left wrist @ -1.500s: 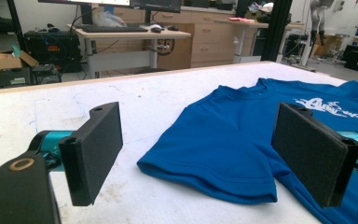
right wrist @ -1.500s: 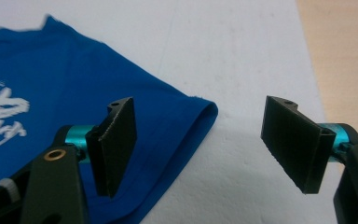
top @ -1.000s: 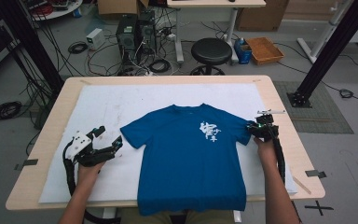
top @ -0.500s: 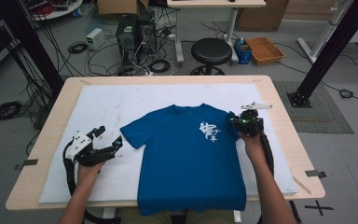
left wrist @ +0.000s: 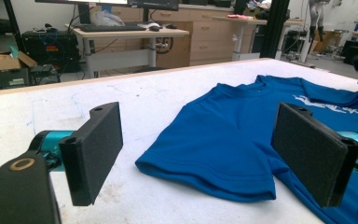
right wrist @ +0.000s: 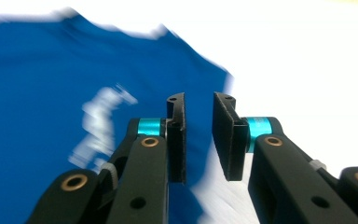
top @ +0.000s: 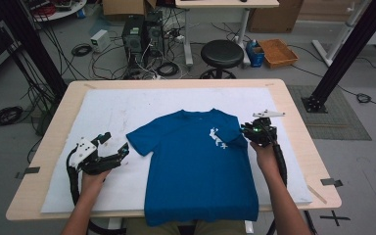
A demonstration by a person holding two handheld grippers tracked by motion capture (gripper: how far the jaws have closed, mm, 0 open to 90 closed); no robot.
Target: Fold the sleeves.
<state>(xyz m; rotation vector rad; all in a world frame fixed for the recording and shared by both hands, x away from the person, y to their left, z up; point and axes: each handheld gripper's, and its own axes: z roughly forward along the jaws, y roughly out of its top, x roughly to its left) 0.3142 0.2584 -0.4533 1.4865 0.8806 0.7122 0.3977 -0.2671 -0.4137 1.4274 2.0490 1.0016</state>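
Blue T-shirt (top: 199, 166) — collar away, lengthwise

— What sort of place is this?
— A lab. Black computer towers (top: 142, 32) and tangled black cables (top: 85, 49) sit on the grey floor at upper centre.
— Anything else?
— Black metal frame posts (top: 345, 54) at upper right, and a round black stool (top: 222, 53).
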